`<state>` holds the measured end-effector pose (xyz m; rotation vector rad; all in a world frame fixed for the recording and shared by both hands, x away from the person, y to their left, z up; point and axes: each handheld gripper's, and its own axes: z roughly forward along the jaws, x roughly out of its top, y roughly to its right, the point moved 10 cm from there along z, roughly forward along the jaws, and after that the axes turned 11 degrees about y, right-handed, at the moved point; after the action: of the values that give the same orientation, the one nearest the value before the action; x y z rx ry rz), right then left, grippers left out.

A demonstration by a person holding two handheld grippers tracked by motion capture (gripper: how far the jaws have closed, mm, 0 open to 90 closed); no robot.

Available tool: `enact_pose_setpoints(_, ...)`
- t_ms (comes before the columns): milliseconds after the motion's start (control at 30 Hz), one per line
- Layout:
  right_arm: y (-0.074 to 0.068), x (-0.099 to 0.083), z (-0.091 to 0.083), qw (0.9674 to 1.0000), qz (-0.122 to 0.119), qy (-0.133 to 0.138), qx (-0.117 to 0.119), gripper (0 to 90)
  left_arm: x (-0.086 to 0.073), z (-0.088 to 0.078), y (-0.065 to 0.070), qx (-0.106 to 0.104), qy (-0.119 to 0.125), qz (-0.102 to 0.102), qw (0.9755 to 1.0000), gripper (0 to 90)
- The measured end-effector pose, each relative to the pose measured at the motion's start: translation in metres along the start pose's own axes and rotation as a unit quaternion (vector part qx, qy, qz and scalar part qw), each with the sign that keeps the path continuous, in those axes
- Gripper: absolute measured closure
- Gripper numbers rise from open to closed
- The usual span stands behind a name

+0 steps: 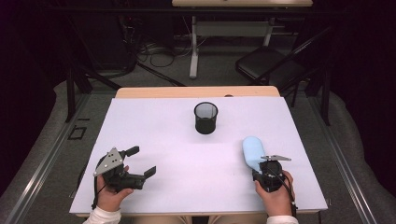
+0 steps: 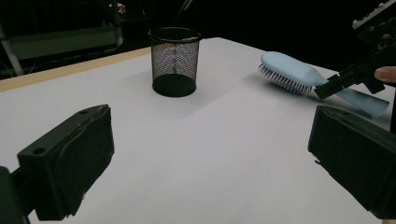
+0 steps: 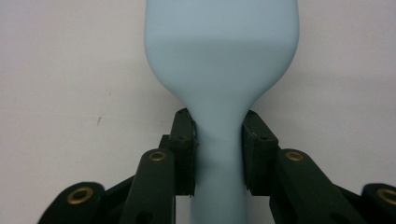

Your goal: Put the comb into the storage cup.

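Pinching the blue hairbrush (image 3: 219,56) handle, the right gripper (image 3: 218,154) jaws flank it.

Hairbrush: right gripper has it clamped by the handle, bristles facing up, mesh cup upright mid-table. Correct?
Not quite. The hairbrush has its bristles facing down toward the table, as the left gripper view shows. The rest holds: the right gripper clamps its handle, and the mesh cup stands upright.

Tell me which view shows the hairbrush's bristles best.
The left gripper view: the hairbrush is side-on, bristles facing the table. The high view shows its pale blue back; the right gripper view shows its neck clamped by the right hand-held gripper.
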<state>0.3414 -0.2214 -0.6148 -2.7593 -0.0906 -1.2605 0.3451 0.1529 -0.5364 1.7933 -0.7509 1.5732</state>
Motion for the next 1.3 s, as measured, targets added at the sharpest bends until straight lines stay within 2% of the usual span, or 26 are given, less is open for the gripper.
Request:
enact_pose_setpoints(167, -0.001, 0.007, -0.002, 0.9995, -0.005, 0.027, 0.012, 69.1, -0.001, 0.001, 0.0, 0.001, -0.001, 0.001, 1.0, 0.5)
enact_pose_setpoints(600, -0.007, 0.019, -0.01, 0.9968, -0.02, 0.071, 0.03, 69.1, -0.001, 0.0, -0.001, 0.004, -0.001, 0.001, 1.0, 0.5)
enact_pose_setpoints(900, -0.02, 0.026, -0.012, 0.9949, -0.033, 0.083, 0.048, 69.1, -0.001, -0.001, -0.002, 0.009, -0.001, 0.0, 1.0, 0.5)
enact_pose_setpoints(1033, -0.029, 0.033, -0.014, 0.9923, -0.047, 0.097, 0.062, 69.1, -0.001, -0.002, -0.002, 0.011, -0.001, -0.001, 0.9999, 0.5)
enact_pose_setpoints(1300, -0.046, 0.042, -0.016, 0.9889, -0.048, 0.106, 0.093, 69.2, -0.001, -0.006, -0.002, 0.016, 0.0, -0.001, 0.9999, 0.5)
